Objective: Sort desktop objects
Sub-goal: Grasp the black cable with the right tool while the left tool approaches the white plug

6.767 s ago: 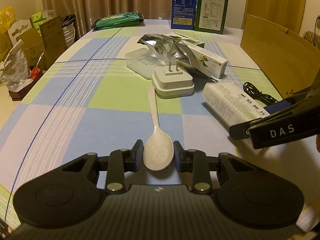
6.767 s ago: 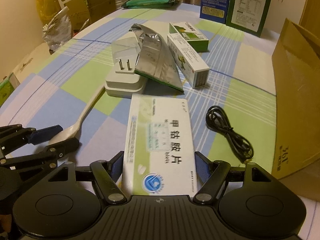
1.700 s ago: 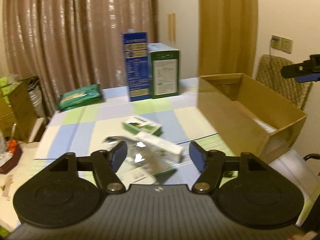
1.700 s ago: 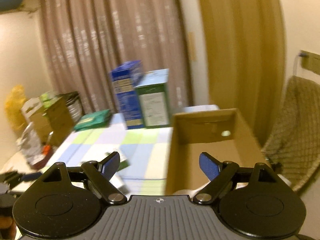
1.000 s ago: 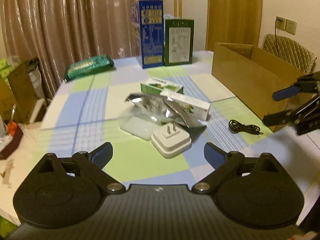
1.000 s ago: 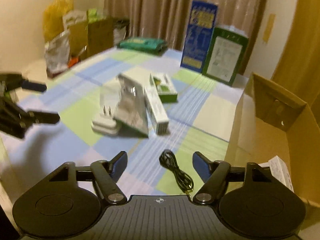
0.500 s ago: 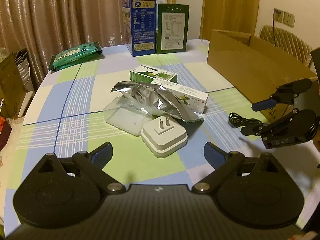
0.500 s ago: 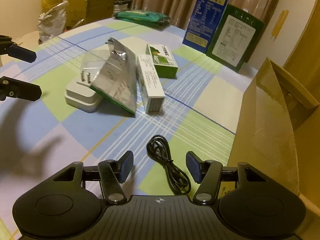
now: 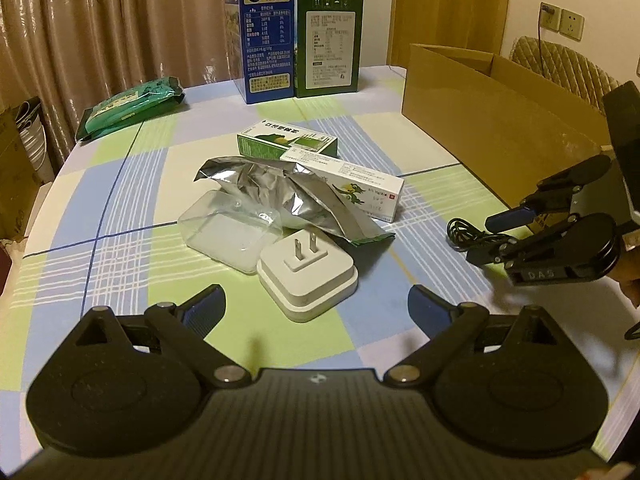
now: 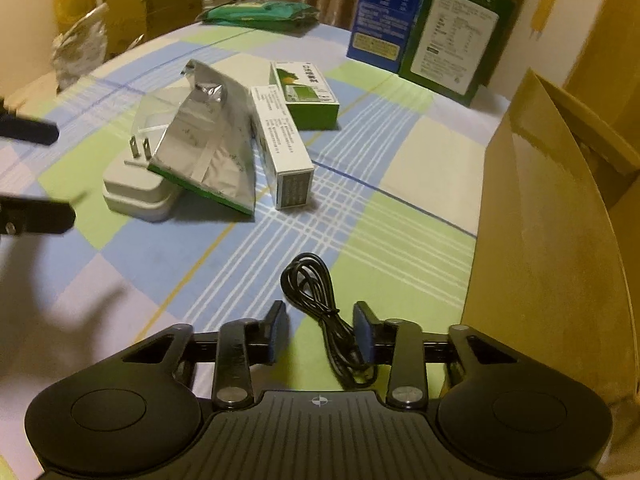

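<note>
A white plug adapter [image 9: 308,276] lies prongs-up just ahead of my left gripper [image 9: 316,306], which is wide open and empty. Behind it are a clear plastic tray [image 9: 228,232], a crumpled silver foil pouch [image 9: 296,192], a long white box [image 9: 348,184] and a green-and-white box [image 9: 286,142]. My right gripper [image 10: 320,332] is open, its fingers straddling a coiled black cable [image 10: 316,300] on the cloth. That gripper also shows in the left wrist view [image 9: 496,236], over the cable [image 9: 460,232]. The adapter [image 10: 136,192] and pouch [image 10: 208,160] show at left in the right wrist view.
An open cardboard box [image 9: 500,120] stands at the table's right; its wall [image 10: 540,240] is close beside the right gripper. A blue carton [image 9: 264,32] and a dark green carton [image 9: 328,40] stand at the back. A green packet [image 9: 132,108] lies back left.
Both grippers have come down from the cardboard box to the table. The right gripper has narrowed around the cable. The spoon and the flat white box seen earlier are gone from the cloth.
</note>
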Motion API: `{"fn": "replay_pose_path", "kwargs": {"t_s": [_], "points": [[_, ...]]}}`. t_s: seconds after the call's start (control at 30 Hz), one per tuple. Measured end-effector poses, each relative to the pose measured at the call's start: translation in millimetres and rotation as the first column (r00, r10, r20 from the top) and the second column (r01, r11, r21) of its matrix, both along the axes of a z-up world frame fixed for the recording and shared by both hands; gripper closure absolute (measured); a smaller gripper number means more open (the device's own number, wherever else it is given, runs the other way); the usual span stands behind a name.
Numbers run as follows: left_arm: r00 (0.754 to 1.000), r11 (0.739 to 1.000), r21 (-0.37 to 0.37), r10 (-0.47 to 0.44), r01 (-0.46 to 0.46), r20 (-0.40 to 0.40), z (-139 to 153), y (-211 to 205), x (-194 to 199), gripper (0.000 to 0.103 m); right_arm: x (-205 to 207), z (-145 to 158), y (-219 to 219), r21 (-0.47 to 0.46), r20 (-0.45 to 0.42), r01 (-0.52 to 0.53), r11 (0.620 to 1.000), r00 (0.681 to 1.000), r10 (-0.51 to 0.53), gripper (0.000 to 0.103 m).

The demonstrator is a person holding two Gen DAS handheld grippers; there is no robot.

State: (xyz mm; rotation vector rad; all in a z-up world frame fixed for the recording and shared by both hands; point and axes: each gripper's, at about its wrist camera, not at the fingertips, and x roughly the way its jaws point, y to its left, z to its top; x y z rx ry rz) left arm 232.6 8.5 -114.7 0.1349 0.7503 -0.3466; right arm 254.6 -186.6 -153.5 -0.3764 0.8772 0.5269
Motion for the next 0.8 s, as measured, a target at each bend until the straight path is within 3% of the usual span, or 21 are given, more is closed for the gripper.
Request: {"fn": "replay_pose_path", "kwargs": {"t_s": [0.03, 0.1, 0.23, 0.33, 0.43, 0.53, 0.8], "points": [[1.000, 1.000, 0.002, 0.000, 0.000, 0.000, 0, 0, 0, 0.007, 0, 2, -2, 0.023, -0.013, 0.014, 1.000, 1.000, -0.014, 0.090], [1.000, 1.000, 0.009, -0.001, 0.001, -0.001, 0, 1, -1, 0.007, 0, 5, -3, 0.067, -0.035, 0.033, 0.997, 0.999, -0.031, 0.097], [1.000, 1.000, 0.025, -0.002, 0.002, -0.010, -3, 1, 0, 0.007, 0, 10, -1, 0.148, -0.071, 0.041, 0.988, 0.997, -0.031, 0.103], [1.000, 1.000, 0.030, -0.004, 0.004, -0.011, -5, 1, 0, 0.007, 2, 14, 2, 0.217, -0.099, 0.045, 0.975, 0.995, -0.024, 0.103], [1.000, 0.999, 0.036, -0.003, 0.004, -0.017, -6, 0, 1, 0.007, -1, 19, 6, 0.219, -0.042, 0.019, 0.975, 0.999, -0.010, 0.103], [1.000, 0.999, 0.039, -0.005, 0.006, -0.022, -8, -1, 1, 0.007, -2, 20, 7, 0.197, 0.004, -0.007, 0.980, 1.000, 0.006, 0.103], [1.000, 0.999, 0.045, -0.010, 0.011, -0.022, -10, -4, 4, 0.007, -5, 9, 14, 0.150, -0.004, -0.046, 0.988, 0.999, 0.048, 0.097]]}}
